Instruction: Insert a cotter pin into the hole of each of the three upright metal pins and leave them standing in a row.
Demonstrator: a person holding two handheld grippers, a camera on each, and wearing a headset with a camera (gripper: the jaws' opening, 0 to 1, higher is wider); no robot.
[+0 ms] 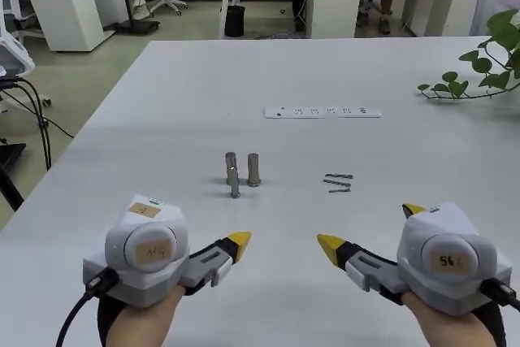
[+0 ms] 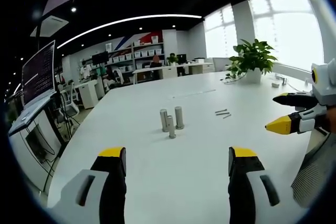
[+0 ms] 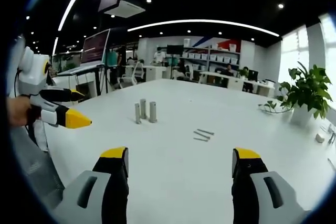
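The desk (image 1: 162, 103) holds an unstarted job, I judge: left claw (image 2: 177, 153) and right claw (image 3: 180, 153) hover at its 6 o'clock, jaws apart and empty. Three metal pins (image 1: 240, 172) stand clustered mid-desk, axes vertical. The cotter pins (image 1: 338, 183) lie flat at their 3 o'clock, lengthwise 9-to-3, so the next move calls for pinching one.

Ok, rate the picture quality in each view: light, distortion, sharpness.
Head view: even light, faint shadows, metal pins and cotter pins sharp. Left gripper view: fisheye bends the ceiling light strip; windows blow out. Right gripper view: same bending, table evenly lit.
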